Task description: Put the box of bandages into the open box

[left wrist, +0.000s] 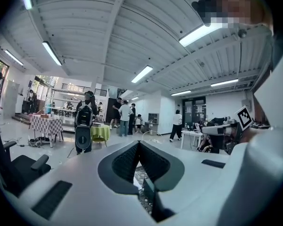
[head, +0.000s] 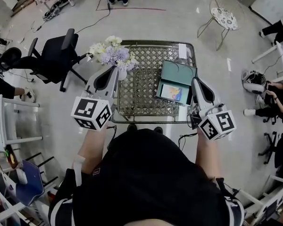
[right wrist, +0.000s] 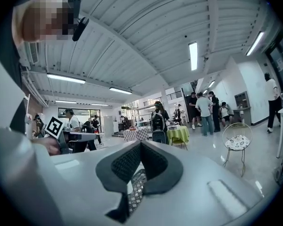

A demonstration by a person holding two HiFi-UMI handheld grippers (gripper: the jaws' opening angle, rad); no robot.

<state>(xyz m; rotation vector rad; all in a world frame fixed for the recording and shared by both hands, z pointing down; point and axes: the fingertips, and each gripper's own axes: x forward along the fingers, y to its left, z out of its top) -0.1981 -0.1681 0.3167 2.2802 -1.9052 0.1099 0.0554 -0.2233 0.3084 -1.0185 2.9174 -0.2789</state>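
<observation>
Left tongs, right tongs: together, empty.
Colourful item inside open box on mesh table too small to identify; person's body hides table's near edge.

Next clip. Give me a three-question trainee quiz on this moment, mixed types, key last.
1. True or false: the left gripper and the right gripper are both shut and empty.
2. In the head view, the flowers stand at which corner of the table? A far left; B near right; C far right.
3. What lies inside the open box?
Key: 1 true; 2 A; 3 a small colourful box.
</observation>
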